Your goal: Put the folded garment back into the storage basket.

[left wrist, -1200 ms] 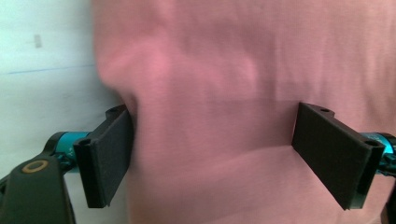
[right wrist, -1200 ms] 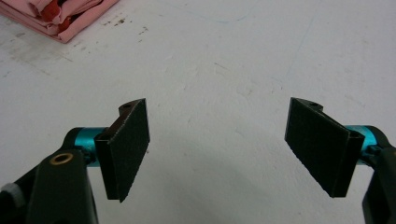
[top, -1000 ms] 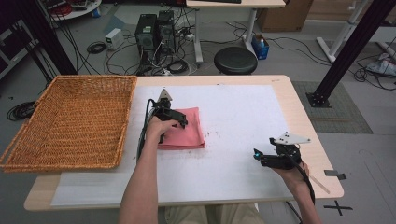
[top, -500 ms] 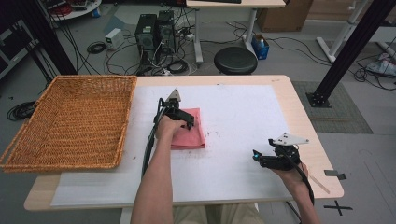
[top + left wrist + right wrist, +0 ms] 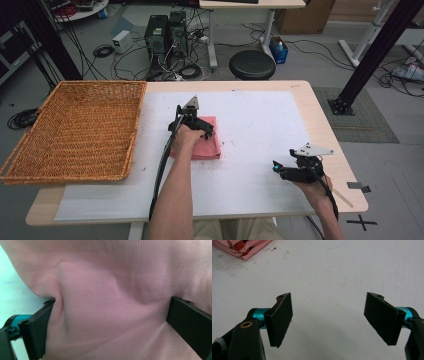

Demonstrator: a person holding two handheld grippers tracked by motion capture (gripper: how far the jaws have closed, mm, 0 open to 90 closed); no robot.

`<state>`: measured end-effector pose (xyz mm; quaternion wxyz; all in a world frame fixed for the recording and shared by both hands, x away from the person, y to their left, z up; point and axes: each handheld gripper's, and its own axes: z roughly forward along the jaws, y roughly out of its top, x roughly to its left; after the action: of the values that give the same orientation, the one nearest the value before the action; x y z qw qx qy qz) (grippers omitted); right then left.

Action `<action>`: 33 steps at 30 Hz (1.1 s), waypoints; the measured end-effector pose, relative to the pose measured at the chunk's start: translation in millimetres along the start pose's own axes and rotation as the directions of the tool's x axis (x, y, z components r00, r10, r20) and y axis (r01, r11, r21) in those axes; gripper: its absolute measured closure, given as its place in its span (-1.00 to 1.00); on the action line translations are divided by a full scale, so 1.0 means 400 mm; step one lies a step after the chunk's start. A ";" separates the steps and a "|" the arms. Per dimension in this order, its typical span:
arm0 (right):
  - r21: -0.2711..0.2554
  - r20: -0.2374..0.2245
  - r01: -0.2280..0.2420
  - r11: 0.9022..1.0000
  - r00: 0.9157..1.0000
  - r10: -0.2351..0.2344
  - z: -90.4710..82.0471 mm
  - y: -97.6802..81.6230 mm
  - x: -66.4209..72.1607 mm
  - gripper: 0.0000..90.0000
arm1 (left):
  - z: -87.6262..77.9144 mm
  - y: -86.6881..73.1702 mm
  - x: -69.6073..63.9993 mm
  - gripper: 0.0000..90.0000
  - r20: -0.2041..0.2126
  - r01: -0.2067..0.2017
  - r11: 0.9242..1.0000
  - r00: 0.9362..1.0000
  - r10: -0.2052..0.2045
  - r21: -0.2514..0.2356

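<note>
Fingers (image 5: 35, 332) of my left gripper (image 5: 192, 121) press spread wide into the folded pink cloth (image 5: 205, 147) at mid-worktop (image 5: 260, 115); right gripper (image 5: 281, 169) idles gaping. Soft, light, limp: I'd pinch the whole stacked edge.

A large, shallow woven wicker basket (image 5: 75, 132) lies at nine o'clock on the white sheet-covered wooden table (image 5: 260, 115). Beyond the table at twelve o'clock stands a round black stool (image 5: 252, 64). At eleven o'clock two dark computer towers (image 5: 167, 34) sit among tangled black cables (image 5: 105, 50). A black metal frame post (image 5: 372, 55) rises at two o'clock.
</note>
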<state>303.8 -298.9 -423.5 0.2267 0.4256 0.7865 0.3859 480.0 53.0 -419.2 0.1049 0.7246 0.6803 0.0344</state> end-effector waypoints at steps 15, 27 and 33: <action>0.002 -0.003 0.001 1.000 1.000 -0.001 0.001 0.005 0.001 -0.48 | -0.008 -0.005 -0.009 -0.81 -0.001 -0.012 1.000 1.000 0.012 -0.001; 0.009 -0.010 0.008 1.000 1.000 -0.007 0.008 0.009 0.010 -0.48 | -0.024 -0.006 -0.024 -0.30 0.034 -0.031 0.999 0.999 0.031 -0.007; 0.008 -0.010 0.009 1.000 1.000 -0.009 0.007 0.010 0.011 -0.48 | -0.028 -0.008 -0.032 0.03 0.064 -0.041 0.999 0.997 0.042 -0.019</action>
<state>305.7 -292.7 -422.1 0.2231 0.4209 0.7911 0.3838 473.8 41.5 -407.7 0.1324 0.7384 0.6610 0.0195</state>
